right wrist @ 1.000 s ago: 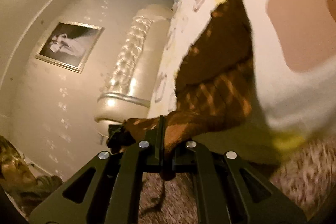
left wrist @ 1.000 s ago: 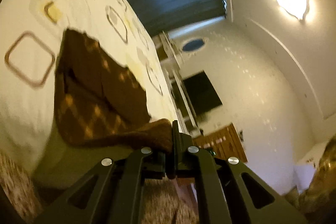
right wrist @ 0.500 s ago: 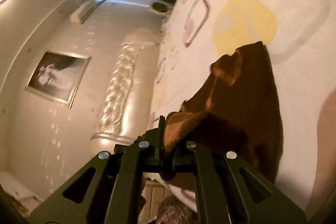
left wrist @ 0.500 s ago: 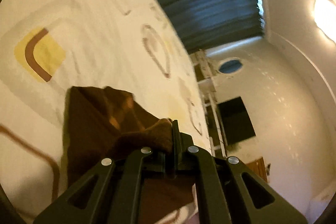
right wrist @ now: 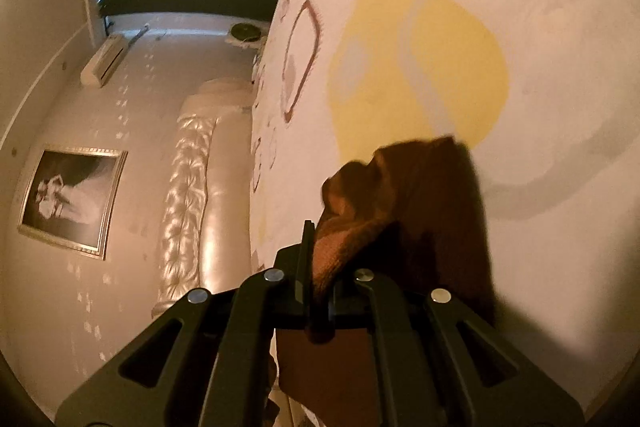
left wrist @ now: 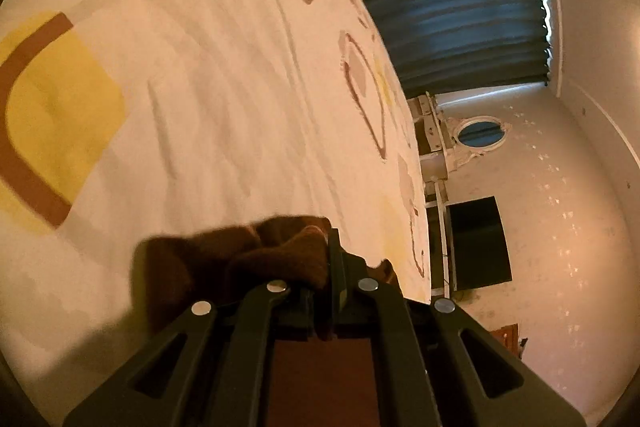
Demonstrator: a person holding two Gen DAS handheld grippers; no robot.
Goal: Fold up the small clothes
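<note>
Your left gripper and right gripper each have jaws clenched on the brown garment, bunched ahead of them over the bed.

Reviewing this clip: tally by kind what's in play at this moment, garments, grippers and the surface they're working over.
Brown garment: 1, pinched at two spots, also seen in the right wrist view
Grippers: 2, left gripper and right gripper, jaws shut on the cloth
Patterned bedsheet: 1
Total: 4
</note>
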